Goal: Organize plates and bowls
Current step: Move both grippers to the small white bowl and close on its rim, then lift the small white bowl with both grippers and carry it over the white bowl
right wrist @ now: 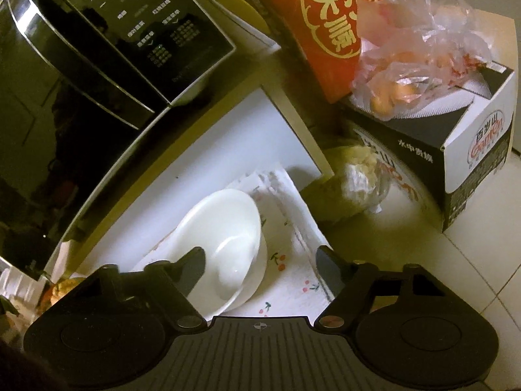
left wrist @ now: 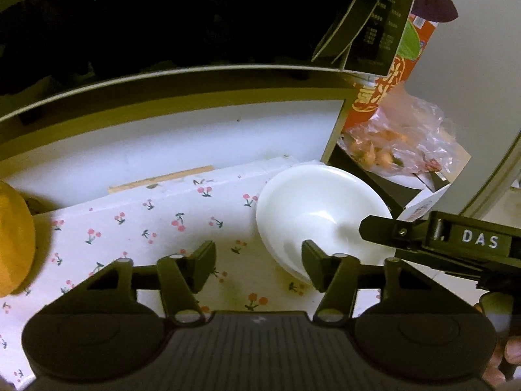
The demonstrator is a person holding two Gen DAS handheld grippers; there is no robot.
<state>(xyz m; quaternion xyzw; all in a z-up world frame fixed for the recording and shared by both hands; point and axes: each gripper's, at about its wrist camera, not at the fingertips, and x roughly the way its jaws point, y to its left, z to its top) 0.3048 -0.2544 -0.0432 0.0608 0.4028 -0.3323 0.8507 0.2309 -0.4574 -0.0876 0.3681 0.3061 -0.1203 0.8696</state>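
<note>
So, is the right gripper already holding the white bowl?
No. In the right wrist view the right gripper is open, with the white bowl resting on the cherry-print cloth.

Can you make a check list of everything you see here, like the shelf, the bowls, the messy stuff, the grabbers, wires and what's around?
Surface: cherry-print cloth on a white shelf.
Job's things: white bowls, apparently stacked, on the cloth.
Clutter: plastic bag of oranges, red carton, yellow round object.
Grippers: left gripper open, empty; right gripper open, one finger over the bowl.
Cables: nothing seen.
Surroundings: black appliance above, printed box, tiled floor.
</note>
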